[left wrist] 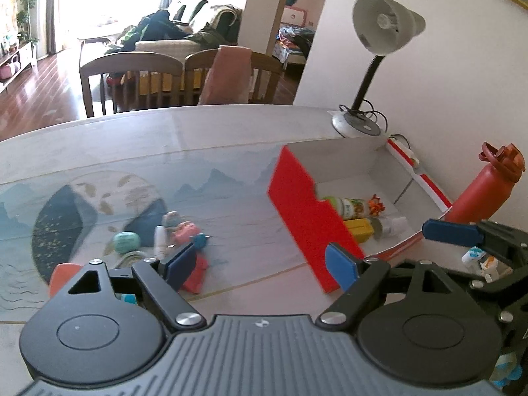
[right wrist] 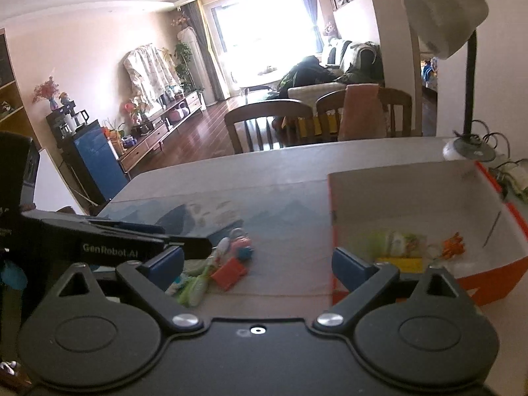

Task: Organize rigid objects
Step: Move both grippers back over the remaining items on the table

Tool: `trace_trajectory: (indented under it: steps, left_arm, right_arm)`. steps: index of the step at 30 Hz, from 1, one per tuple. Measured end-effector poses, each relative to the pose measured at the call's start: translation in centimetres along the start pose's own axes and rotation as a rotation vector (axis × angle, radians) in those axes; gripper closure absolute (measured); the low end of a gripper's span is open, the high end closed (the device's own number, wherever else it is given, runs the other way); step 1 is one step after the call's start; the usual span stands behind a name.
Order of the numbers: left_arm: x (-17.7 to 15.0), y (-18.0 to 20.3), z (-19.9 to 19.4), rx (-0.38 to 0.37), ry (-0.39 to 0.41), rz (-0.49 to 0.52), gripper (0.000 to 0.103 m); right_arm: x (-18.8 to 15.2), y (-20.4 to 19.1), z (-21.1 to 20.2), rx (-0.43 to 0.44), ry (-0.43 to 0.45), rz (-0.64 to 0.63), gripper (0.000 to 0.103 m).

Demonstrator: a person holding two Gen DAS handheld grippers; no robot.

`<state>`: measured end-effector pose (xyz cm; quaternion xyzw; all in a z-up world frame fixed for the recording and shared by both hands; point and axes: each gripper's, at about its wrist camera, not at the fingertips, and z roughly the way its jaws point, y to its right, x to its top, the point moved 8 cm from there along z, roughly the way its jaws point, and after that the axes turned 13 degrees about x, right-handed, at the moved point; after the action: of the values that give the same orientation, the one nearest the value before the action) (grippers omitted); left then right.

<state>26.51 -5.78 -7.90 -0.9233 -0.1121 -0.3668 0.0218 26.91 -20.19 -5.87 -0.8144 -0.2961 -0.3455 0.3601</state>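
Two claws, both with blue-padded fingers spread wide and empty, hover low over the table (left wrist: 231,138), which carries a printed landscape cloth. The left claw (left wrist: 267,264) points at the gap between a loose cluster of small items and a red-walled, white-lined cardboard box (left wrist: 307,211). The right claw (right wrist: 257,262) faces the same gap from slightly farther right, with the left claw's body visible at its left edge. The cluster lies left of the box and well apart from it: a flat red rectangular block (left wrist: 196,272), a teal round object (left wrist: 127,242), and a pink and grey toy piece (left wrist: 180,229), touching or nearly touching one another. Inside the box, at its near end, lie a green-capped bottle on its side (left wrist: 346,207), a yellow rectangular block (left wrist: 358,229) and a small orange figure (left wrist: 376,204). A red water bottle with an orange lid (left wrist: 485,188) stands just outside the box's right wall. A white-shaded desk lamp (left wrist: 382,26) stands beyond the box at the wall.
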Motion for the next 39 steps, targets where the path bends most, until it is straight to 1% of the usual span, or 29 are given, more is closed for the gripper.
trace_trajectory:
  steps: [1,3,6,10,14,19,24,28,30,33,38,39]
  left_arm:
    - [-0.1,-0.6,0.0,0.003,0.002,-0.001,0.009]
    - [-0.4,-2.2,-0.1,0.024,0.013,-0.007,0.002]
    - [-0.7,-4.3,0.1,0.03,0.014,-0.013,0.001]
    - [-1.4,-7.5,0.8,0.061,-0.001,-0.042,0.001]
    - [-1.9,-11.3,2.0,0.096,-0.033,-0.103,0.001]
    - [-2.7,-15.7,4.0,0.168,-0.056,-0.15,0.001]
    - [-4.0,-19.0,6.5,0.221,-0.107,-0.198,0.001]
    - [-5.3,-20.1,8.3,0.243,-0.152,-0.213,0.001]
    - [-5.9,-20.5,9.2,0.266,-0.174,-0.227,0.001]
    - [-6.4,-20.6,10.4,0.275,-0.194,-0.247,0.001]
    - [-6.3,-20.4,11.7,0.29,-0.198,-0.249,0.001]
    - [-6.3,-20.5,11.9,0.297,-0.199,-0.253,0.001]
  right_arm:
    - [-0.3,-0.7,0.2,0.0,0.001,0.0,0.006]
    - [-0.6,-1.6,0.9,0.004,-0.004,-0.006,0.006]
    - [-1.3,-3.0,2.2,0.012,-0.017,-0.016,0.005]
    - [-2.3,-4.5,4.0,0.004,-0.051,-0.026,0.005]
    - [-3.0,-5.6,6.1,-0.006,-0.083,-0.028,0.005]
    - [-4.4,-7.1,8.8,0.001,-0.14,-0.039,0.005]
    - [-6.4,-8.8,12.1,0.015,-0.226,-0.075,0.008]
    - [-8.0,-9.4,14.5,0.01,-0.289,-0.071,0.014]
    - [-8.6,-9.4,15.6,-0.001,-0.31,-0.059,0.017]
    - [-9.1,-9.2,17.1,-0.017,-0.335,-0.037,0.023]
    - [-9.8,-9.0,19.0,-0.017,-0.378,0.005,0.031]
    - [-9.9,-9.0,19.2,-0.015,-0.383,0.004,0.032]
